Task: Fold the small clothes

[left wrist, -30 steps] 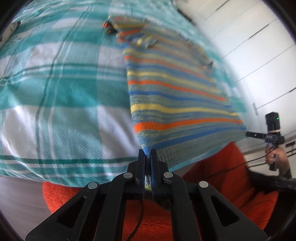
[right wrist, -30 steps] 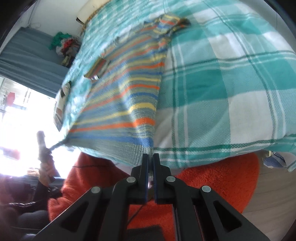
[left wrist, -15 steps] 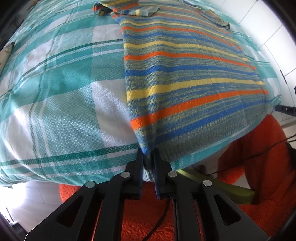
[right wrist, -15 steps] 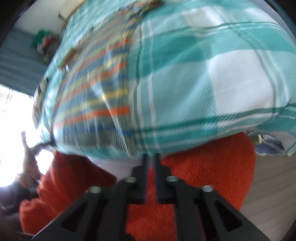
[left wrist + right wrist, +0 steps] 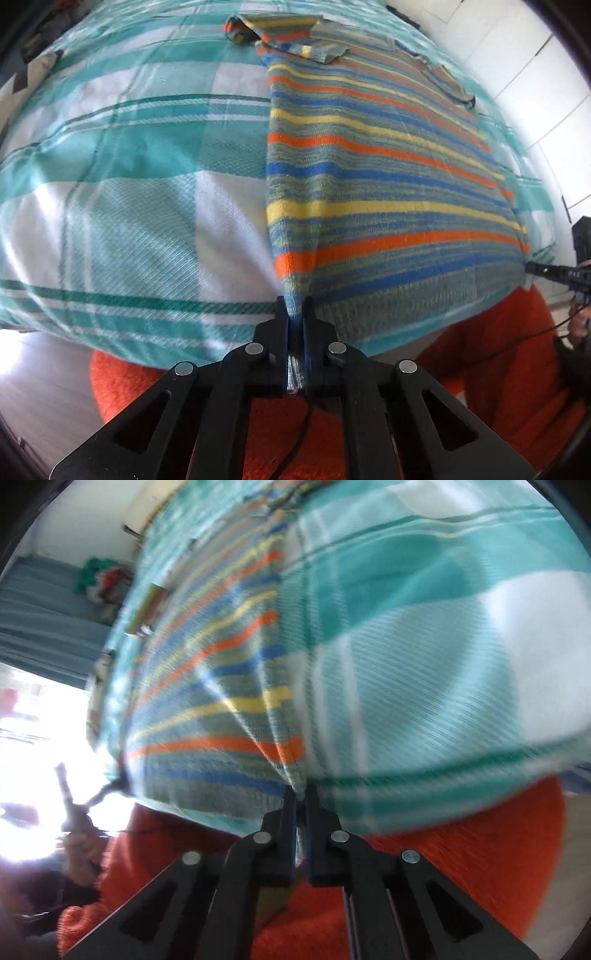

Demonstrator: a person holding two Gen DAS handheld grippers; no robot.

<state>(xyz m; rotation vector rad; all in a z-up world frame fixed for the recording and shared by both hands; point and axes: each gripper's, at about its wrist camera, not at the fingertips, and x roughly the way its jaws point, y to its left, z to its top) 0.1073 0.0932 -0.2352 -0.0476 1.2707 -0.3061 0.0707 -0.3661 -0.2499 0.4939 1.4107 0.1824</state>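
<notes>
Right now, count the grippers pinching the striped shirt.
2: the left gripper is shut on one hem corner of the striped shirt, the right gripper on the other corner.

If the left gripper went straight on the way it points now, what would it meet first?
Probably the striped shirt itself: the left gripper is already shut on its near corner, with the cloth stretching ahead over the checked bedcover. Depth beyond is unclear.

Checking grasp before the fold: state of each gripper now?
Left gripper: closed, pinching the hem corner of the striped shirt.
Right gripper: closed, pinching the shirt's other hem corner; view blurred.
</notes>
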